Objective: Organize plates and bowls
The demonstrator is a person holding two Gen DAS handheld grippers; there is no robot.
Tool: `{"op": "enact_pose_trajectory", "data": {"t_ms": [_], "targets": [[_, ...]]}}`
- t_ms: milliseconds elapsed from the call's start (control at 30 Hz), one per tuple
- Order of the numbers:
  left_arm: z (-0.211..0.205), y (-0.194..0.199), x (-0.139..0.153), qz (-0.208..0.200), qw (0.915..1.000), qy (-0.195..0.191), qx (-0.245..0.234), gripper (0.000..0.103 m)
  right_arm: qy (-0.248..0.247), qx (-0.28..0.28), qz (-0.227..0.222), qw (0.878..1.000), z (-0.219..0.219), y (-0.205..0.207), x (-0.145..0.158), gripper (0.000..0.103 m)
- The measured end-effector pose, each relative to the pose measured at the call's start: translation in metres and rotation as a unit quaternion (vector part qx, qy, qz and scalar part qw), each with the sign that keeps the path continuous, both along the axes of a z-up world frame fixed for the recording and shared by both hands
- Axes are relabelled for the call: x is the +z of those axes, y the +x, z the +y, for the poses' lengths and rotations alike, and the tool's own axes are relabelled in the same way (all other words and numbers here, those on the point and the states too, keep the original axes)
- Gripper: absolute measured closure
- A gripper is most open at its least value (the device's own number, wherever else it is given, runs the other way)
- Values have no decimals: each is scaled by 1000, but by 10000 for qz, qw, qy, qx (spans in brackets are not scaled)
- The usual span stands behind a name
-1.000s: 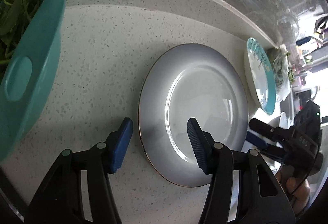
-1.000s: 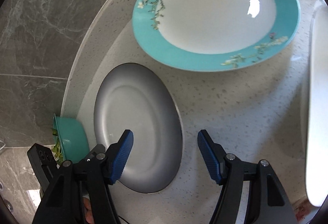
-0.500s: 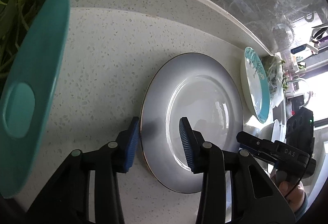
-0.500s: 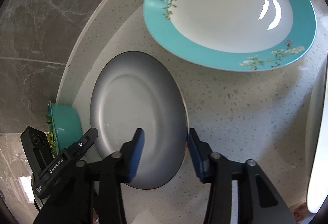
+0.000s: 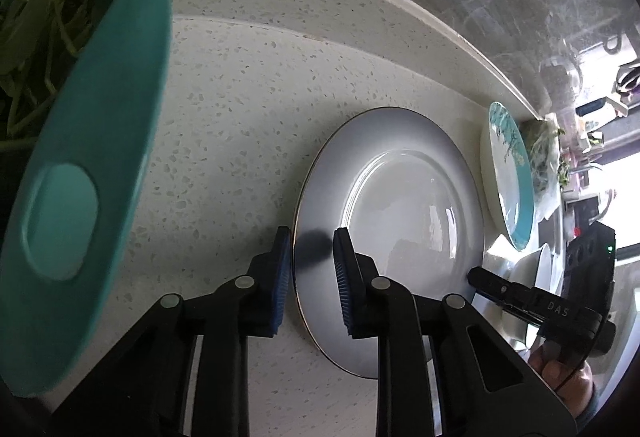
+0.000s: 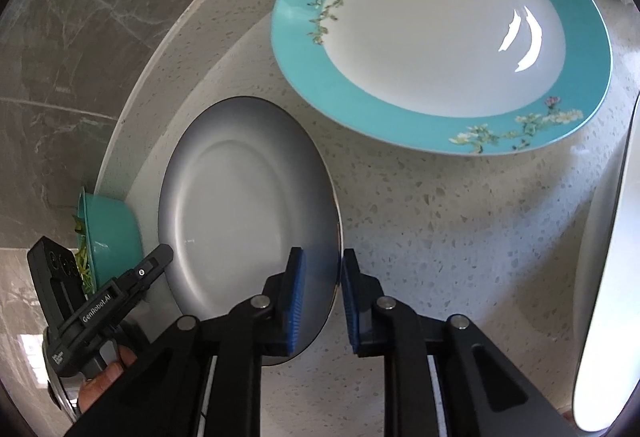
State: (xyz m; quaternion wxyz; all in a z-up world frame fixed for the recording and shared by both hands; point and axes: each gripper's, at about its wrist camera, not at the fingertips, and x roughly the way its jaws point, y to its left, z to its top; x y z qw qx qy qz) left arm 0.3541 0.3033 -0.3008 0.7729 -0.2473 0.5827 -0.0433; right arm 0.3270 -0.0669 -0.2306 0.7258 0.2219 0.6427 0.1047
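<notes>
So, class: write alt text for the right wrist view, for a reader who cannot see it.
The right gripper straddles the near rim of a grey plate on a speckled counter, jaws just closing. A teal-rimmed floral plate lies beyond.

I find open countertop [image 5: 240,125] between the teal bowl [image 5: 100,141] at the left end and the grey plate [image 5: 392,221]. Right of that plate, the teal-rimmed plate [image 6: 448,33] blocks the back edge. A white dish [image 6: 604,277] closes the far right. Bare surface remains along the front edge.
</notes>
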Motion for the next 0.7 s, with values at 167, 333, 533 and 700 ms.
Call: {"op": "enact_pose_trajectory", "data": {"t_ms": [167,333,533,700], "targets": [[-16,-1,6,-61,9984,446,-334,82,-41,-10,-76,10000,1,-1,1,83],[-16,-3,6,-98,9986,360,-369,83,-53,20,-114,9999,-1,-3,2,83],[-16,-5,6,-140,9985,386,-370,83,-122,64,-200,9997,4,-4,5,82],[-16,-6,5,-121,9984,367,-408,83,-128,74,-200,9997,4,-3,4,82]]}}
